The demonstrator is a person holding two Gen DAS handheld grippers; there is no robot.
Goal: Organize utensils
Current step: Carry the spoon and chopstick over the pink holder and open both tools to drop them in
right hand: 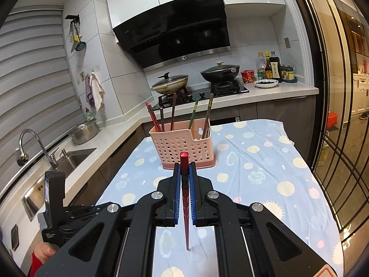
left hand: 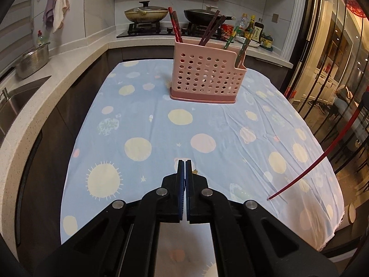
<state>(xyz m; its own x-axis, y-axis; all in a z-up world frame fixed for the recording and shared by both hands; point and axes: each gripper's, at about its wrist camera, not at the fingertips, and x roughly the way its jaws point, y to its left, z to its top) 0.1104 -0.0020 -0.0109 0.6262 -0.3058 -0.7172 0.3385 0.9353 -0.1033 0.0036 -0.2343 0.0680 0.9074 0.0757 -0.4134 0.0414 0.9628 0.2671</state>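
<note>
A pink perforated utensil holder [left hand: 205, 78] stands at the far side of the table, also in the right wrist view [right hand: 183, 146]. Several chopsticks [left hand: 176, 26] stand in its compartments: red at left, dark brown in the middle, green-patterned at right. My left gripper [left hand: 185, 168] is shut and empty above the tablecloth. My right gripper [right hand: 184, 173] is shut on a red chopstick [right hand: 185, 198], its thick end toward the holder and its tip down near the cloth. That chopstick also shows in the left wrist view [left hand: 322, 157].
The table has a blue cloth with pale dots [left hand: 161, 127]. A counter with sink [right hand: 69, 159] and steel pot [right hand: 84, 130] runs along the left. A stove with two pans [right hand: 196, 80] and bottles [right hand: 268, 67] lies behind. A glass partition [right hand: 341, 115] is at right.
</note>
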